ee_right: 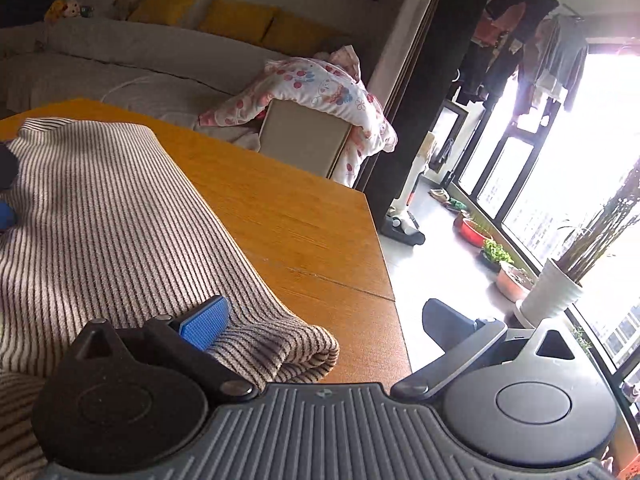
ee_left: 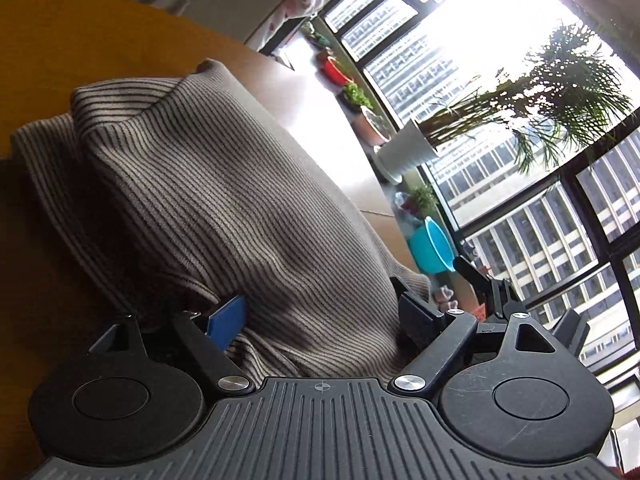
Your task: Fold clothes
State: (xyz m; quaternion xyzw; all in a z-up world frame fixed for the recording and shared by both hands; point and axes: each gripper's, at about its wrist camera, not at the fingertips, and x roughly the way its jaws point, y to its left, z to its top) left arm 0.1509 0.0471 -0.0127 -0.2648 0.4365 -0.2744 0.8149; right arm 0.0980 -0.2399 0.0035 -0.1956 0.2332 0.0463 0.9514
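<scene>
A beige garment with thin dark stripes (ee_left: 224, 184) lies folded in a thick bundle on the orange wooden table (ee_right: 288, 208). My left gripper (ee_left: 322, 316) stands wide, and a hump of the cloth bulges up between its fingers. Its blue pad (ee_left: 226, 320) shows at the cloth's left side, not clamped. In the right wrist view the same garment (ee_right: 104, 216) runs toward the table's near right corner. My right gripper (ee_right: 326, 322) is open. Its blue pad (ee_right: 204, 322) rests on the cloth's rolled edge, and the other finger (ee_right: 448, 324) hangs past the table edge.
The table's right edge (ee_right: 380, 264) drops to a pale floor. Potted plants (ee_right: 552, 292), a red basin (ee_right: 474, 232) and a turquoise basin (ee_left: 434, 246) line the big window. A grey sofa with yellow cushions (ee_right: 236, 20) and a flowered quilt (ee_right: 320, 88) stand behind the table.
</scene>
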